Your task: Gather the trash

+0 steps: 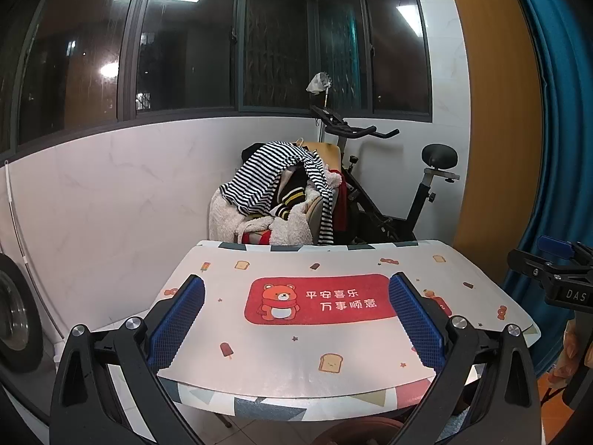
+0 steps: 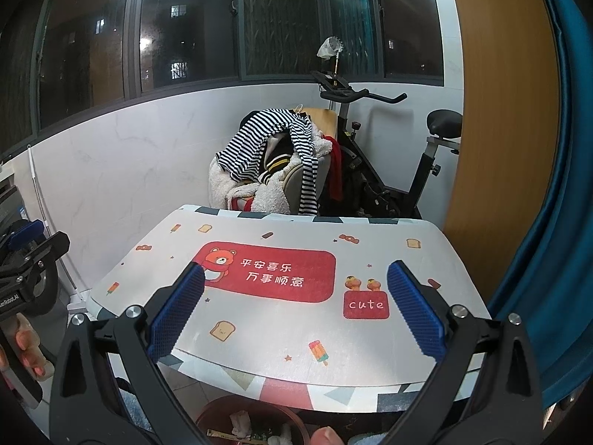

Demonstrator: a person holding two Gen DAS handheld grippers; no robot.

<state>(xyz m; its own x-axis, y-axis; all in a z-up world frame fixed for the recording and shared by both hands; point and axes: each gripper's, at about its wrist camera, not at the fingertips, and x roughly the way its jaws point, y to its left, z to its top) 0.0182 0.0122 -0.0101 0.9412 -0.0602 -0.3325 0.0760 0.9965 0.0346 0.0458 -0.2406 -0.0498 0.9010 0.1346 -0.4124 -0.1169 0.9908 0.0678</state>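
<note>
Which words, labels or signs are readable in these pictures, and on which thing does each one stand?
"平安喜乐 万事顺意": red panel with the bear, on the table mat.
"cute": small red patch on the same mat.
"DAS": body of the right hand-held gripper, cut off at the picture's edge.
"...enRobot.AI": body of the left hand-held gripper, only partly legible.

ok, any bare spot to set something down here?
The whole printed mat on the table is bare, from the red bear panel to the near edge. It is crowded behind: clothes pile, exercise bike. The red bin below holds scraps.
</note>
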